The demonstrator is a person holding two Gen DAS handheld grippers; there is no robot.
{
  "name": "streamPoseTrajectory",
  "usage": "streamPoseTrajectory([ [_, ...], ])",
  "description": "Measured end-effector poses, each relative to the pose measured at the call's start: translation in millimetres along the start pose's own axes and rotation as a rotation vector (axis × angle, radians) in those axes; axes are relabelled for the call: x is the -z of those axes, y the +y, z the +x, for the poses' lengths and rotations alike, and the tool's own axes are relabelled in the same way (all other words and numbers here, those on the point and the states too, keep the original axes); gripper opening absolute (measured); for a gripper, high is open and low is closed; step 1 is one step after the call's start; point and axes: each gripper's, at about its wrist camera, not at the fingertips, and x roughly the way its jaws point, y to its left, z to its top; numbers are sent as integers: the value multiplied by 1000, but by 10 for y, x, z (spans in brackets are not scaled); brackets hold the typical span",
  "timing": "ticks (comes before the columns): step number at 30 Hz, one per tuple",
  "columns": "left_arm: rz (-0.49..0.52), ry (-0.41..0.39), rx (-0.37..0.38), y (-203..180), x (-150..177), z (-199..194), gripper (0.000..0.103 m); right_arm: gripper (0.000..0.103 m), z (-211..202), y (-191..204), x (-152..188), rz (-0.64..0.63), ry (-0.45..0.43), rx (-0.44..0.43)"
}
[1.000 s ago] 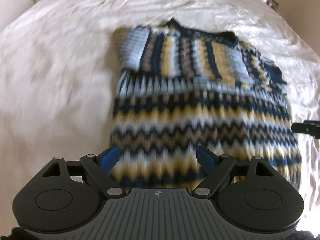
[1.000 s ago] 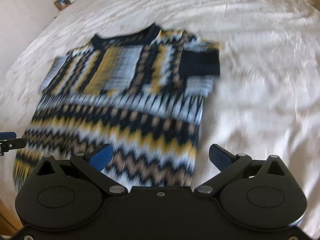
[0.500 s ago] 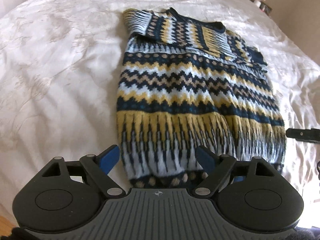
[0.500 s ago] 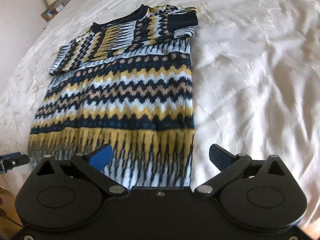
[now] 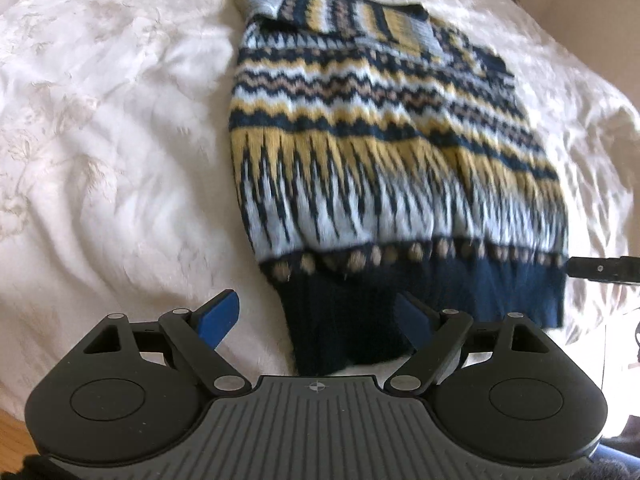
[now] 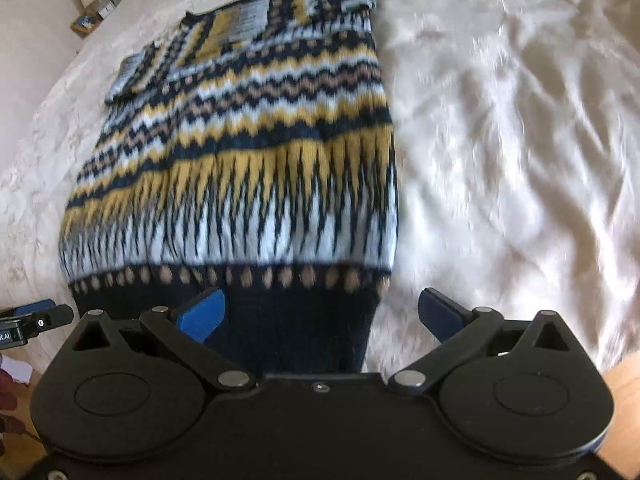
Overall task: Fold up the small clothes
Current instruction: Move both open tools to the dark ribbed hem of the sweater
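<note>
A knitted sweater (image 5: 384,132) with navy, yellow, tan and pale blue zigzag bands lies flat on a white bedspread (image 5: 100,140), sleeves folded in, neck at the far end. Its navy hem (image 5: 348,320) is nearest. My left gripper (image 5: 316,316) is open, its jaws either side of the hem's left corner. The sweater also shows in the right wrist view (image 6: 248,140). My right gripper (image 6: 320,312) is open over the hem's right corner (image 6: 304,320). Neither holds anything.
The bedspread (image 6: 500,140) stretches wide on both sides of the sweater. The right gripper's finger (image 5: 600,269) shows at the right edge of the left view, the left gripper's finger (image 6: 36,318) at the left edge of the right view. Small items (image 6: 92,12) sit beyond the bed.
Both grippers have drawn back toward the near end of the sweater and lowered; the navy hem has come into view between their open jaws. The sweater has not moved.
</note>
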Motion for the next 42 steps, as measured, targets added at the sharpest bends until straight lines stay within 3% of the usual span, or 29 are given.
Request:
streamPoseTrajectory([
  [7,57,80,-10,19,247,246,84,102,124,46,203,20,28,-18],
  [16,78,85,12,71,308,374,93,103,361,155,363,-5,113,21],
  [23,104,74,32,43,350,404,102,103,359,180,381,-4,92,30],
  [42,172,24,-62,-135,461,431,102,103,264,167,541,-47,64,36],
])
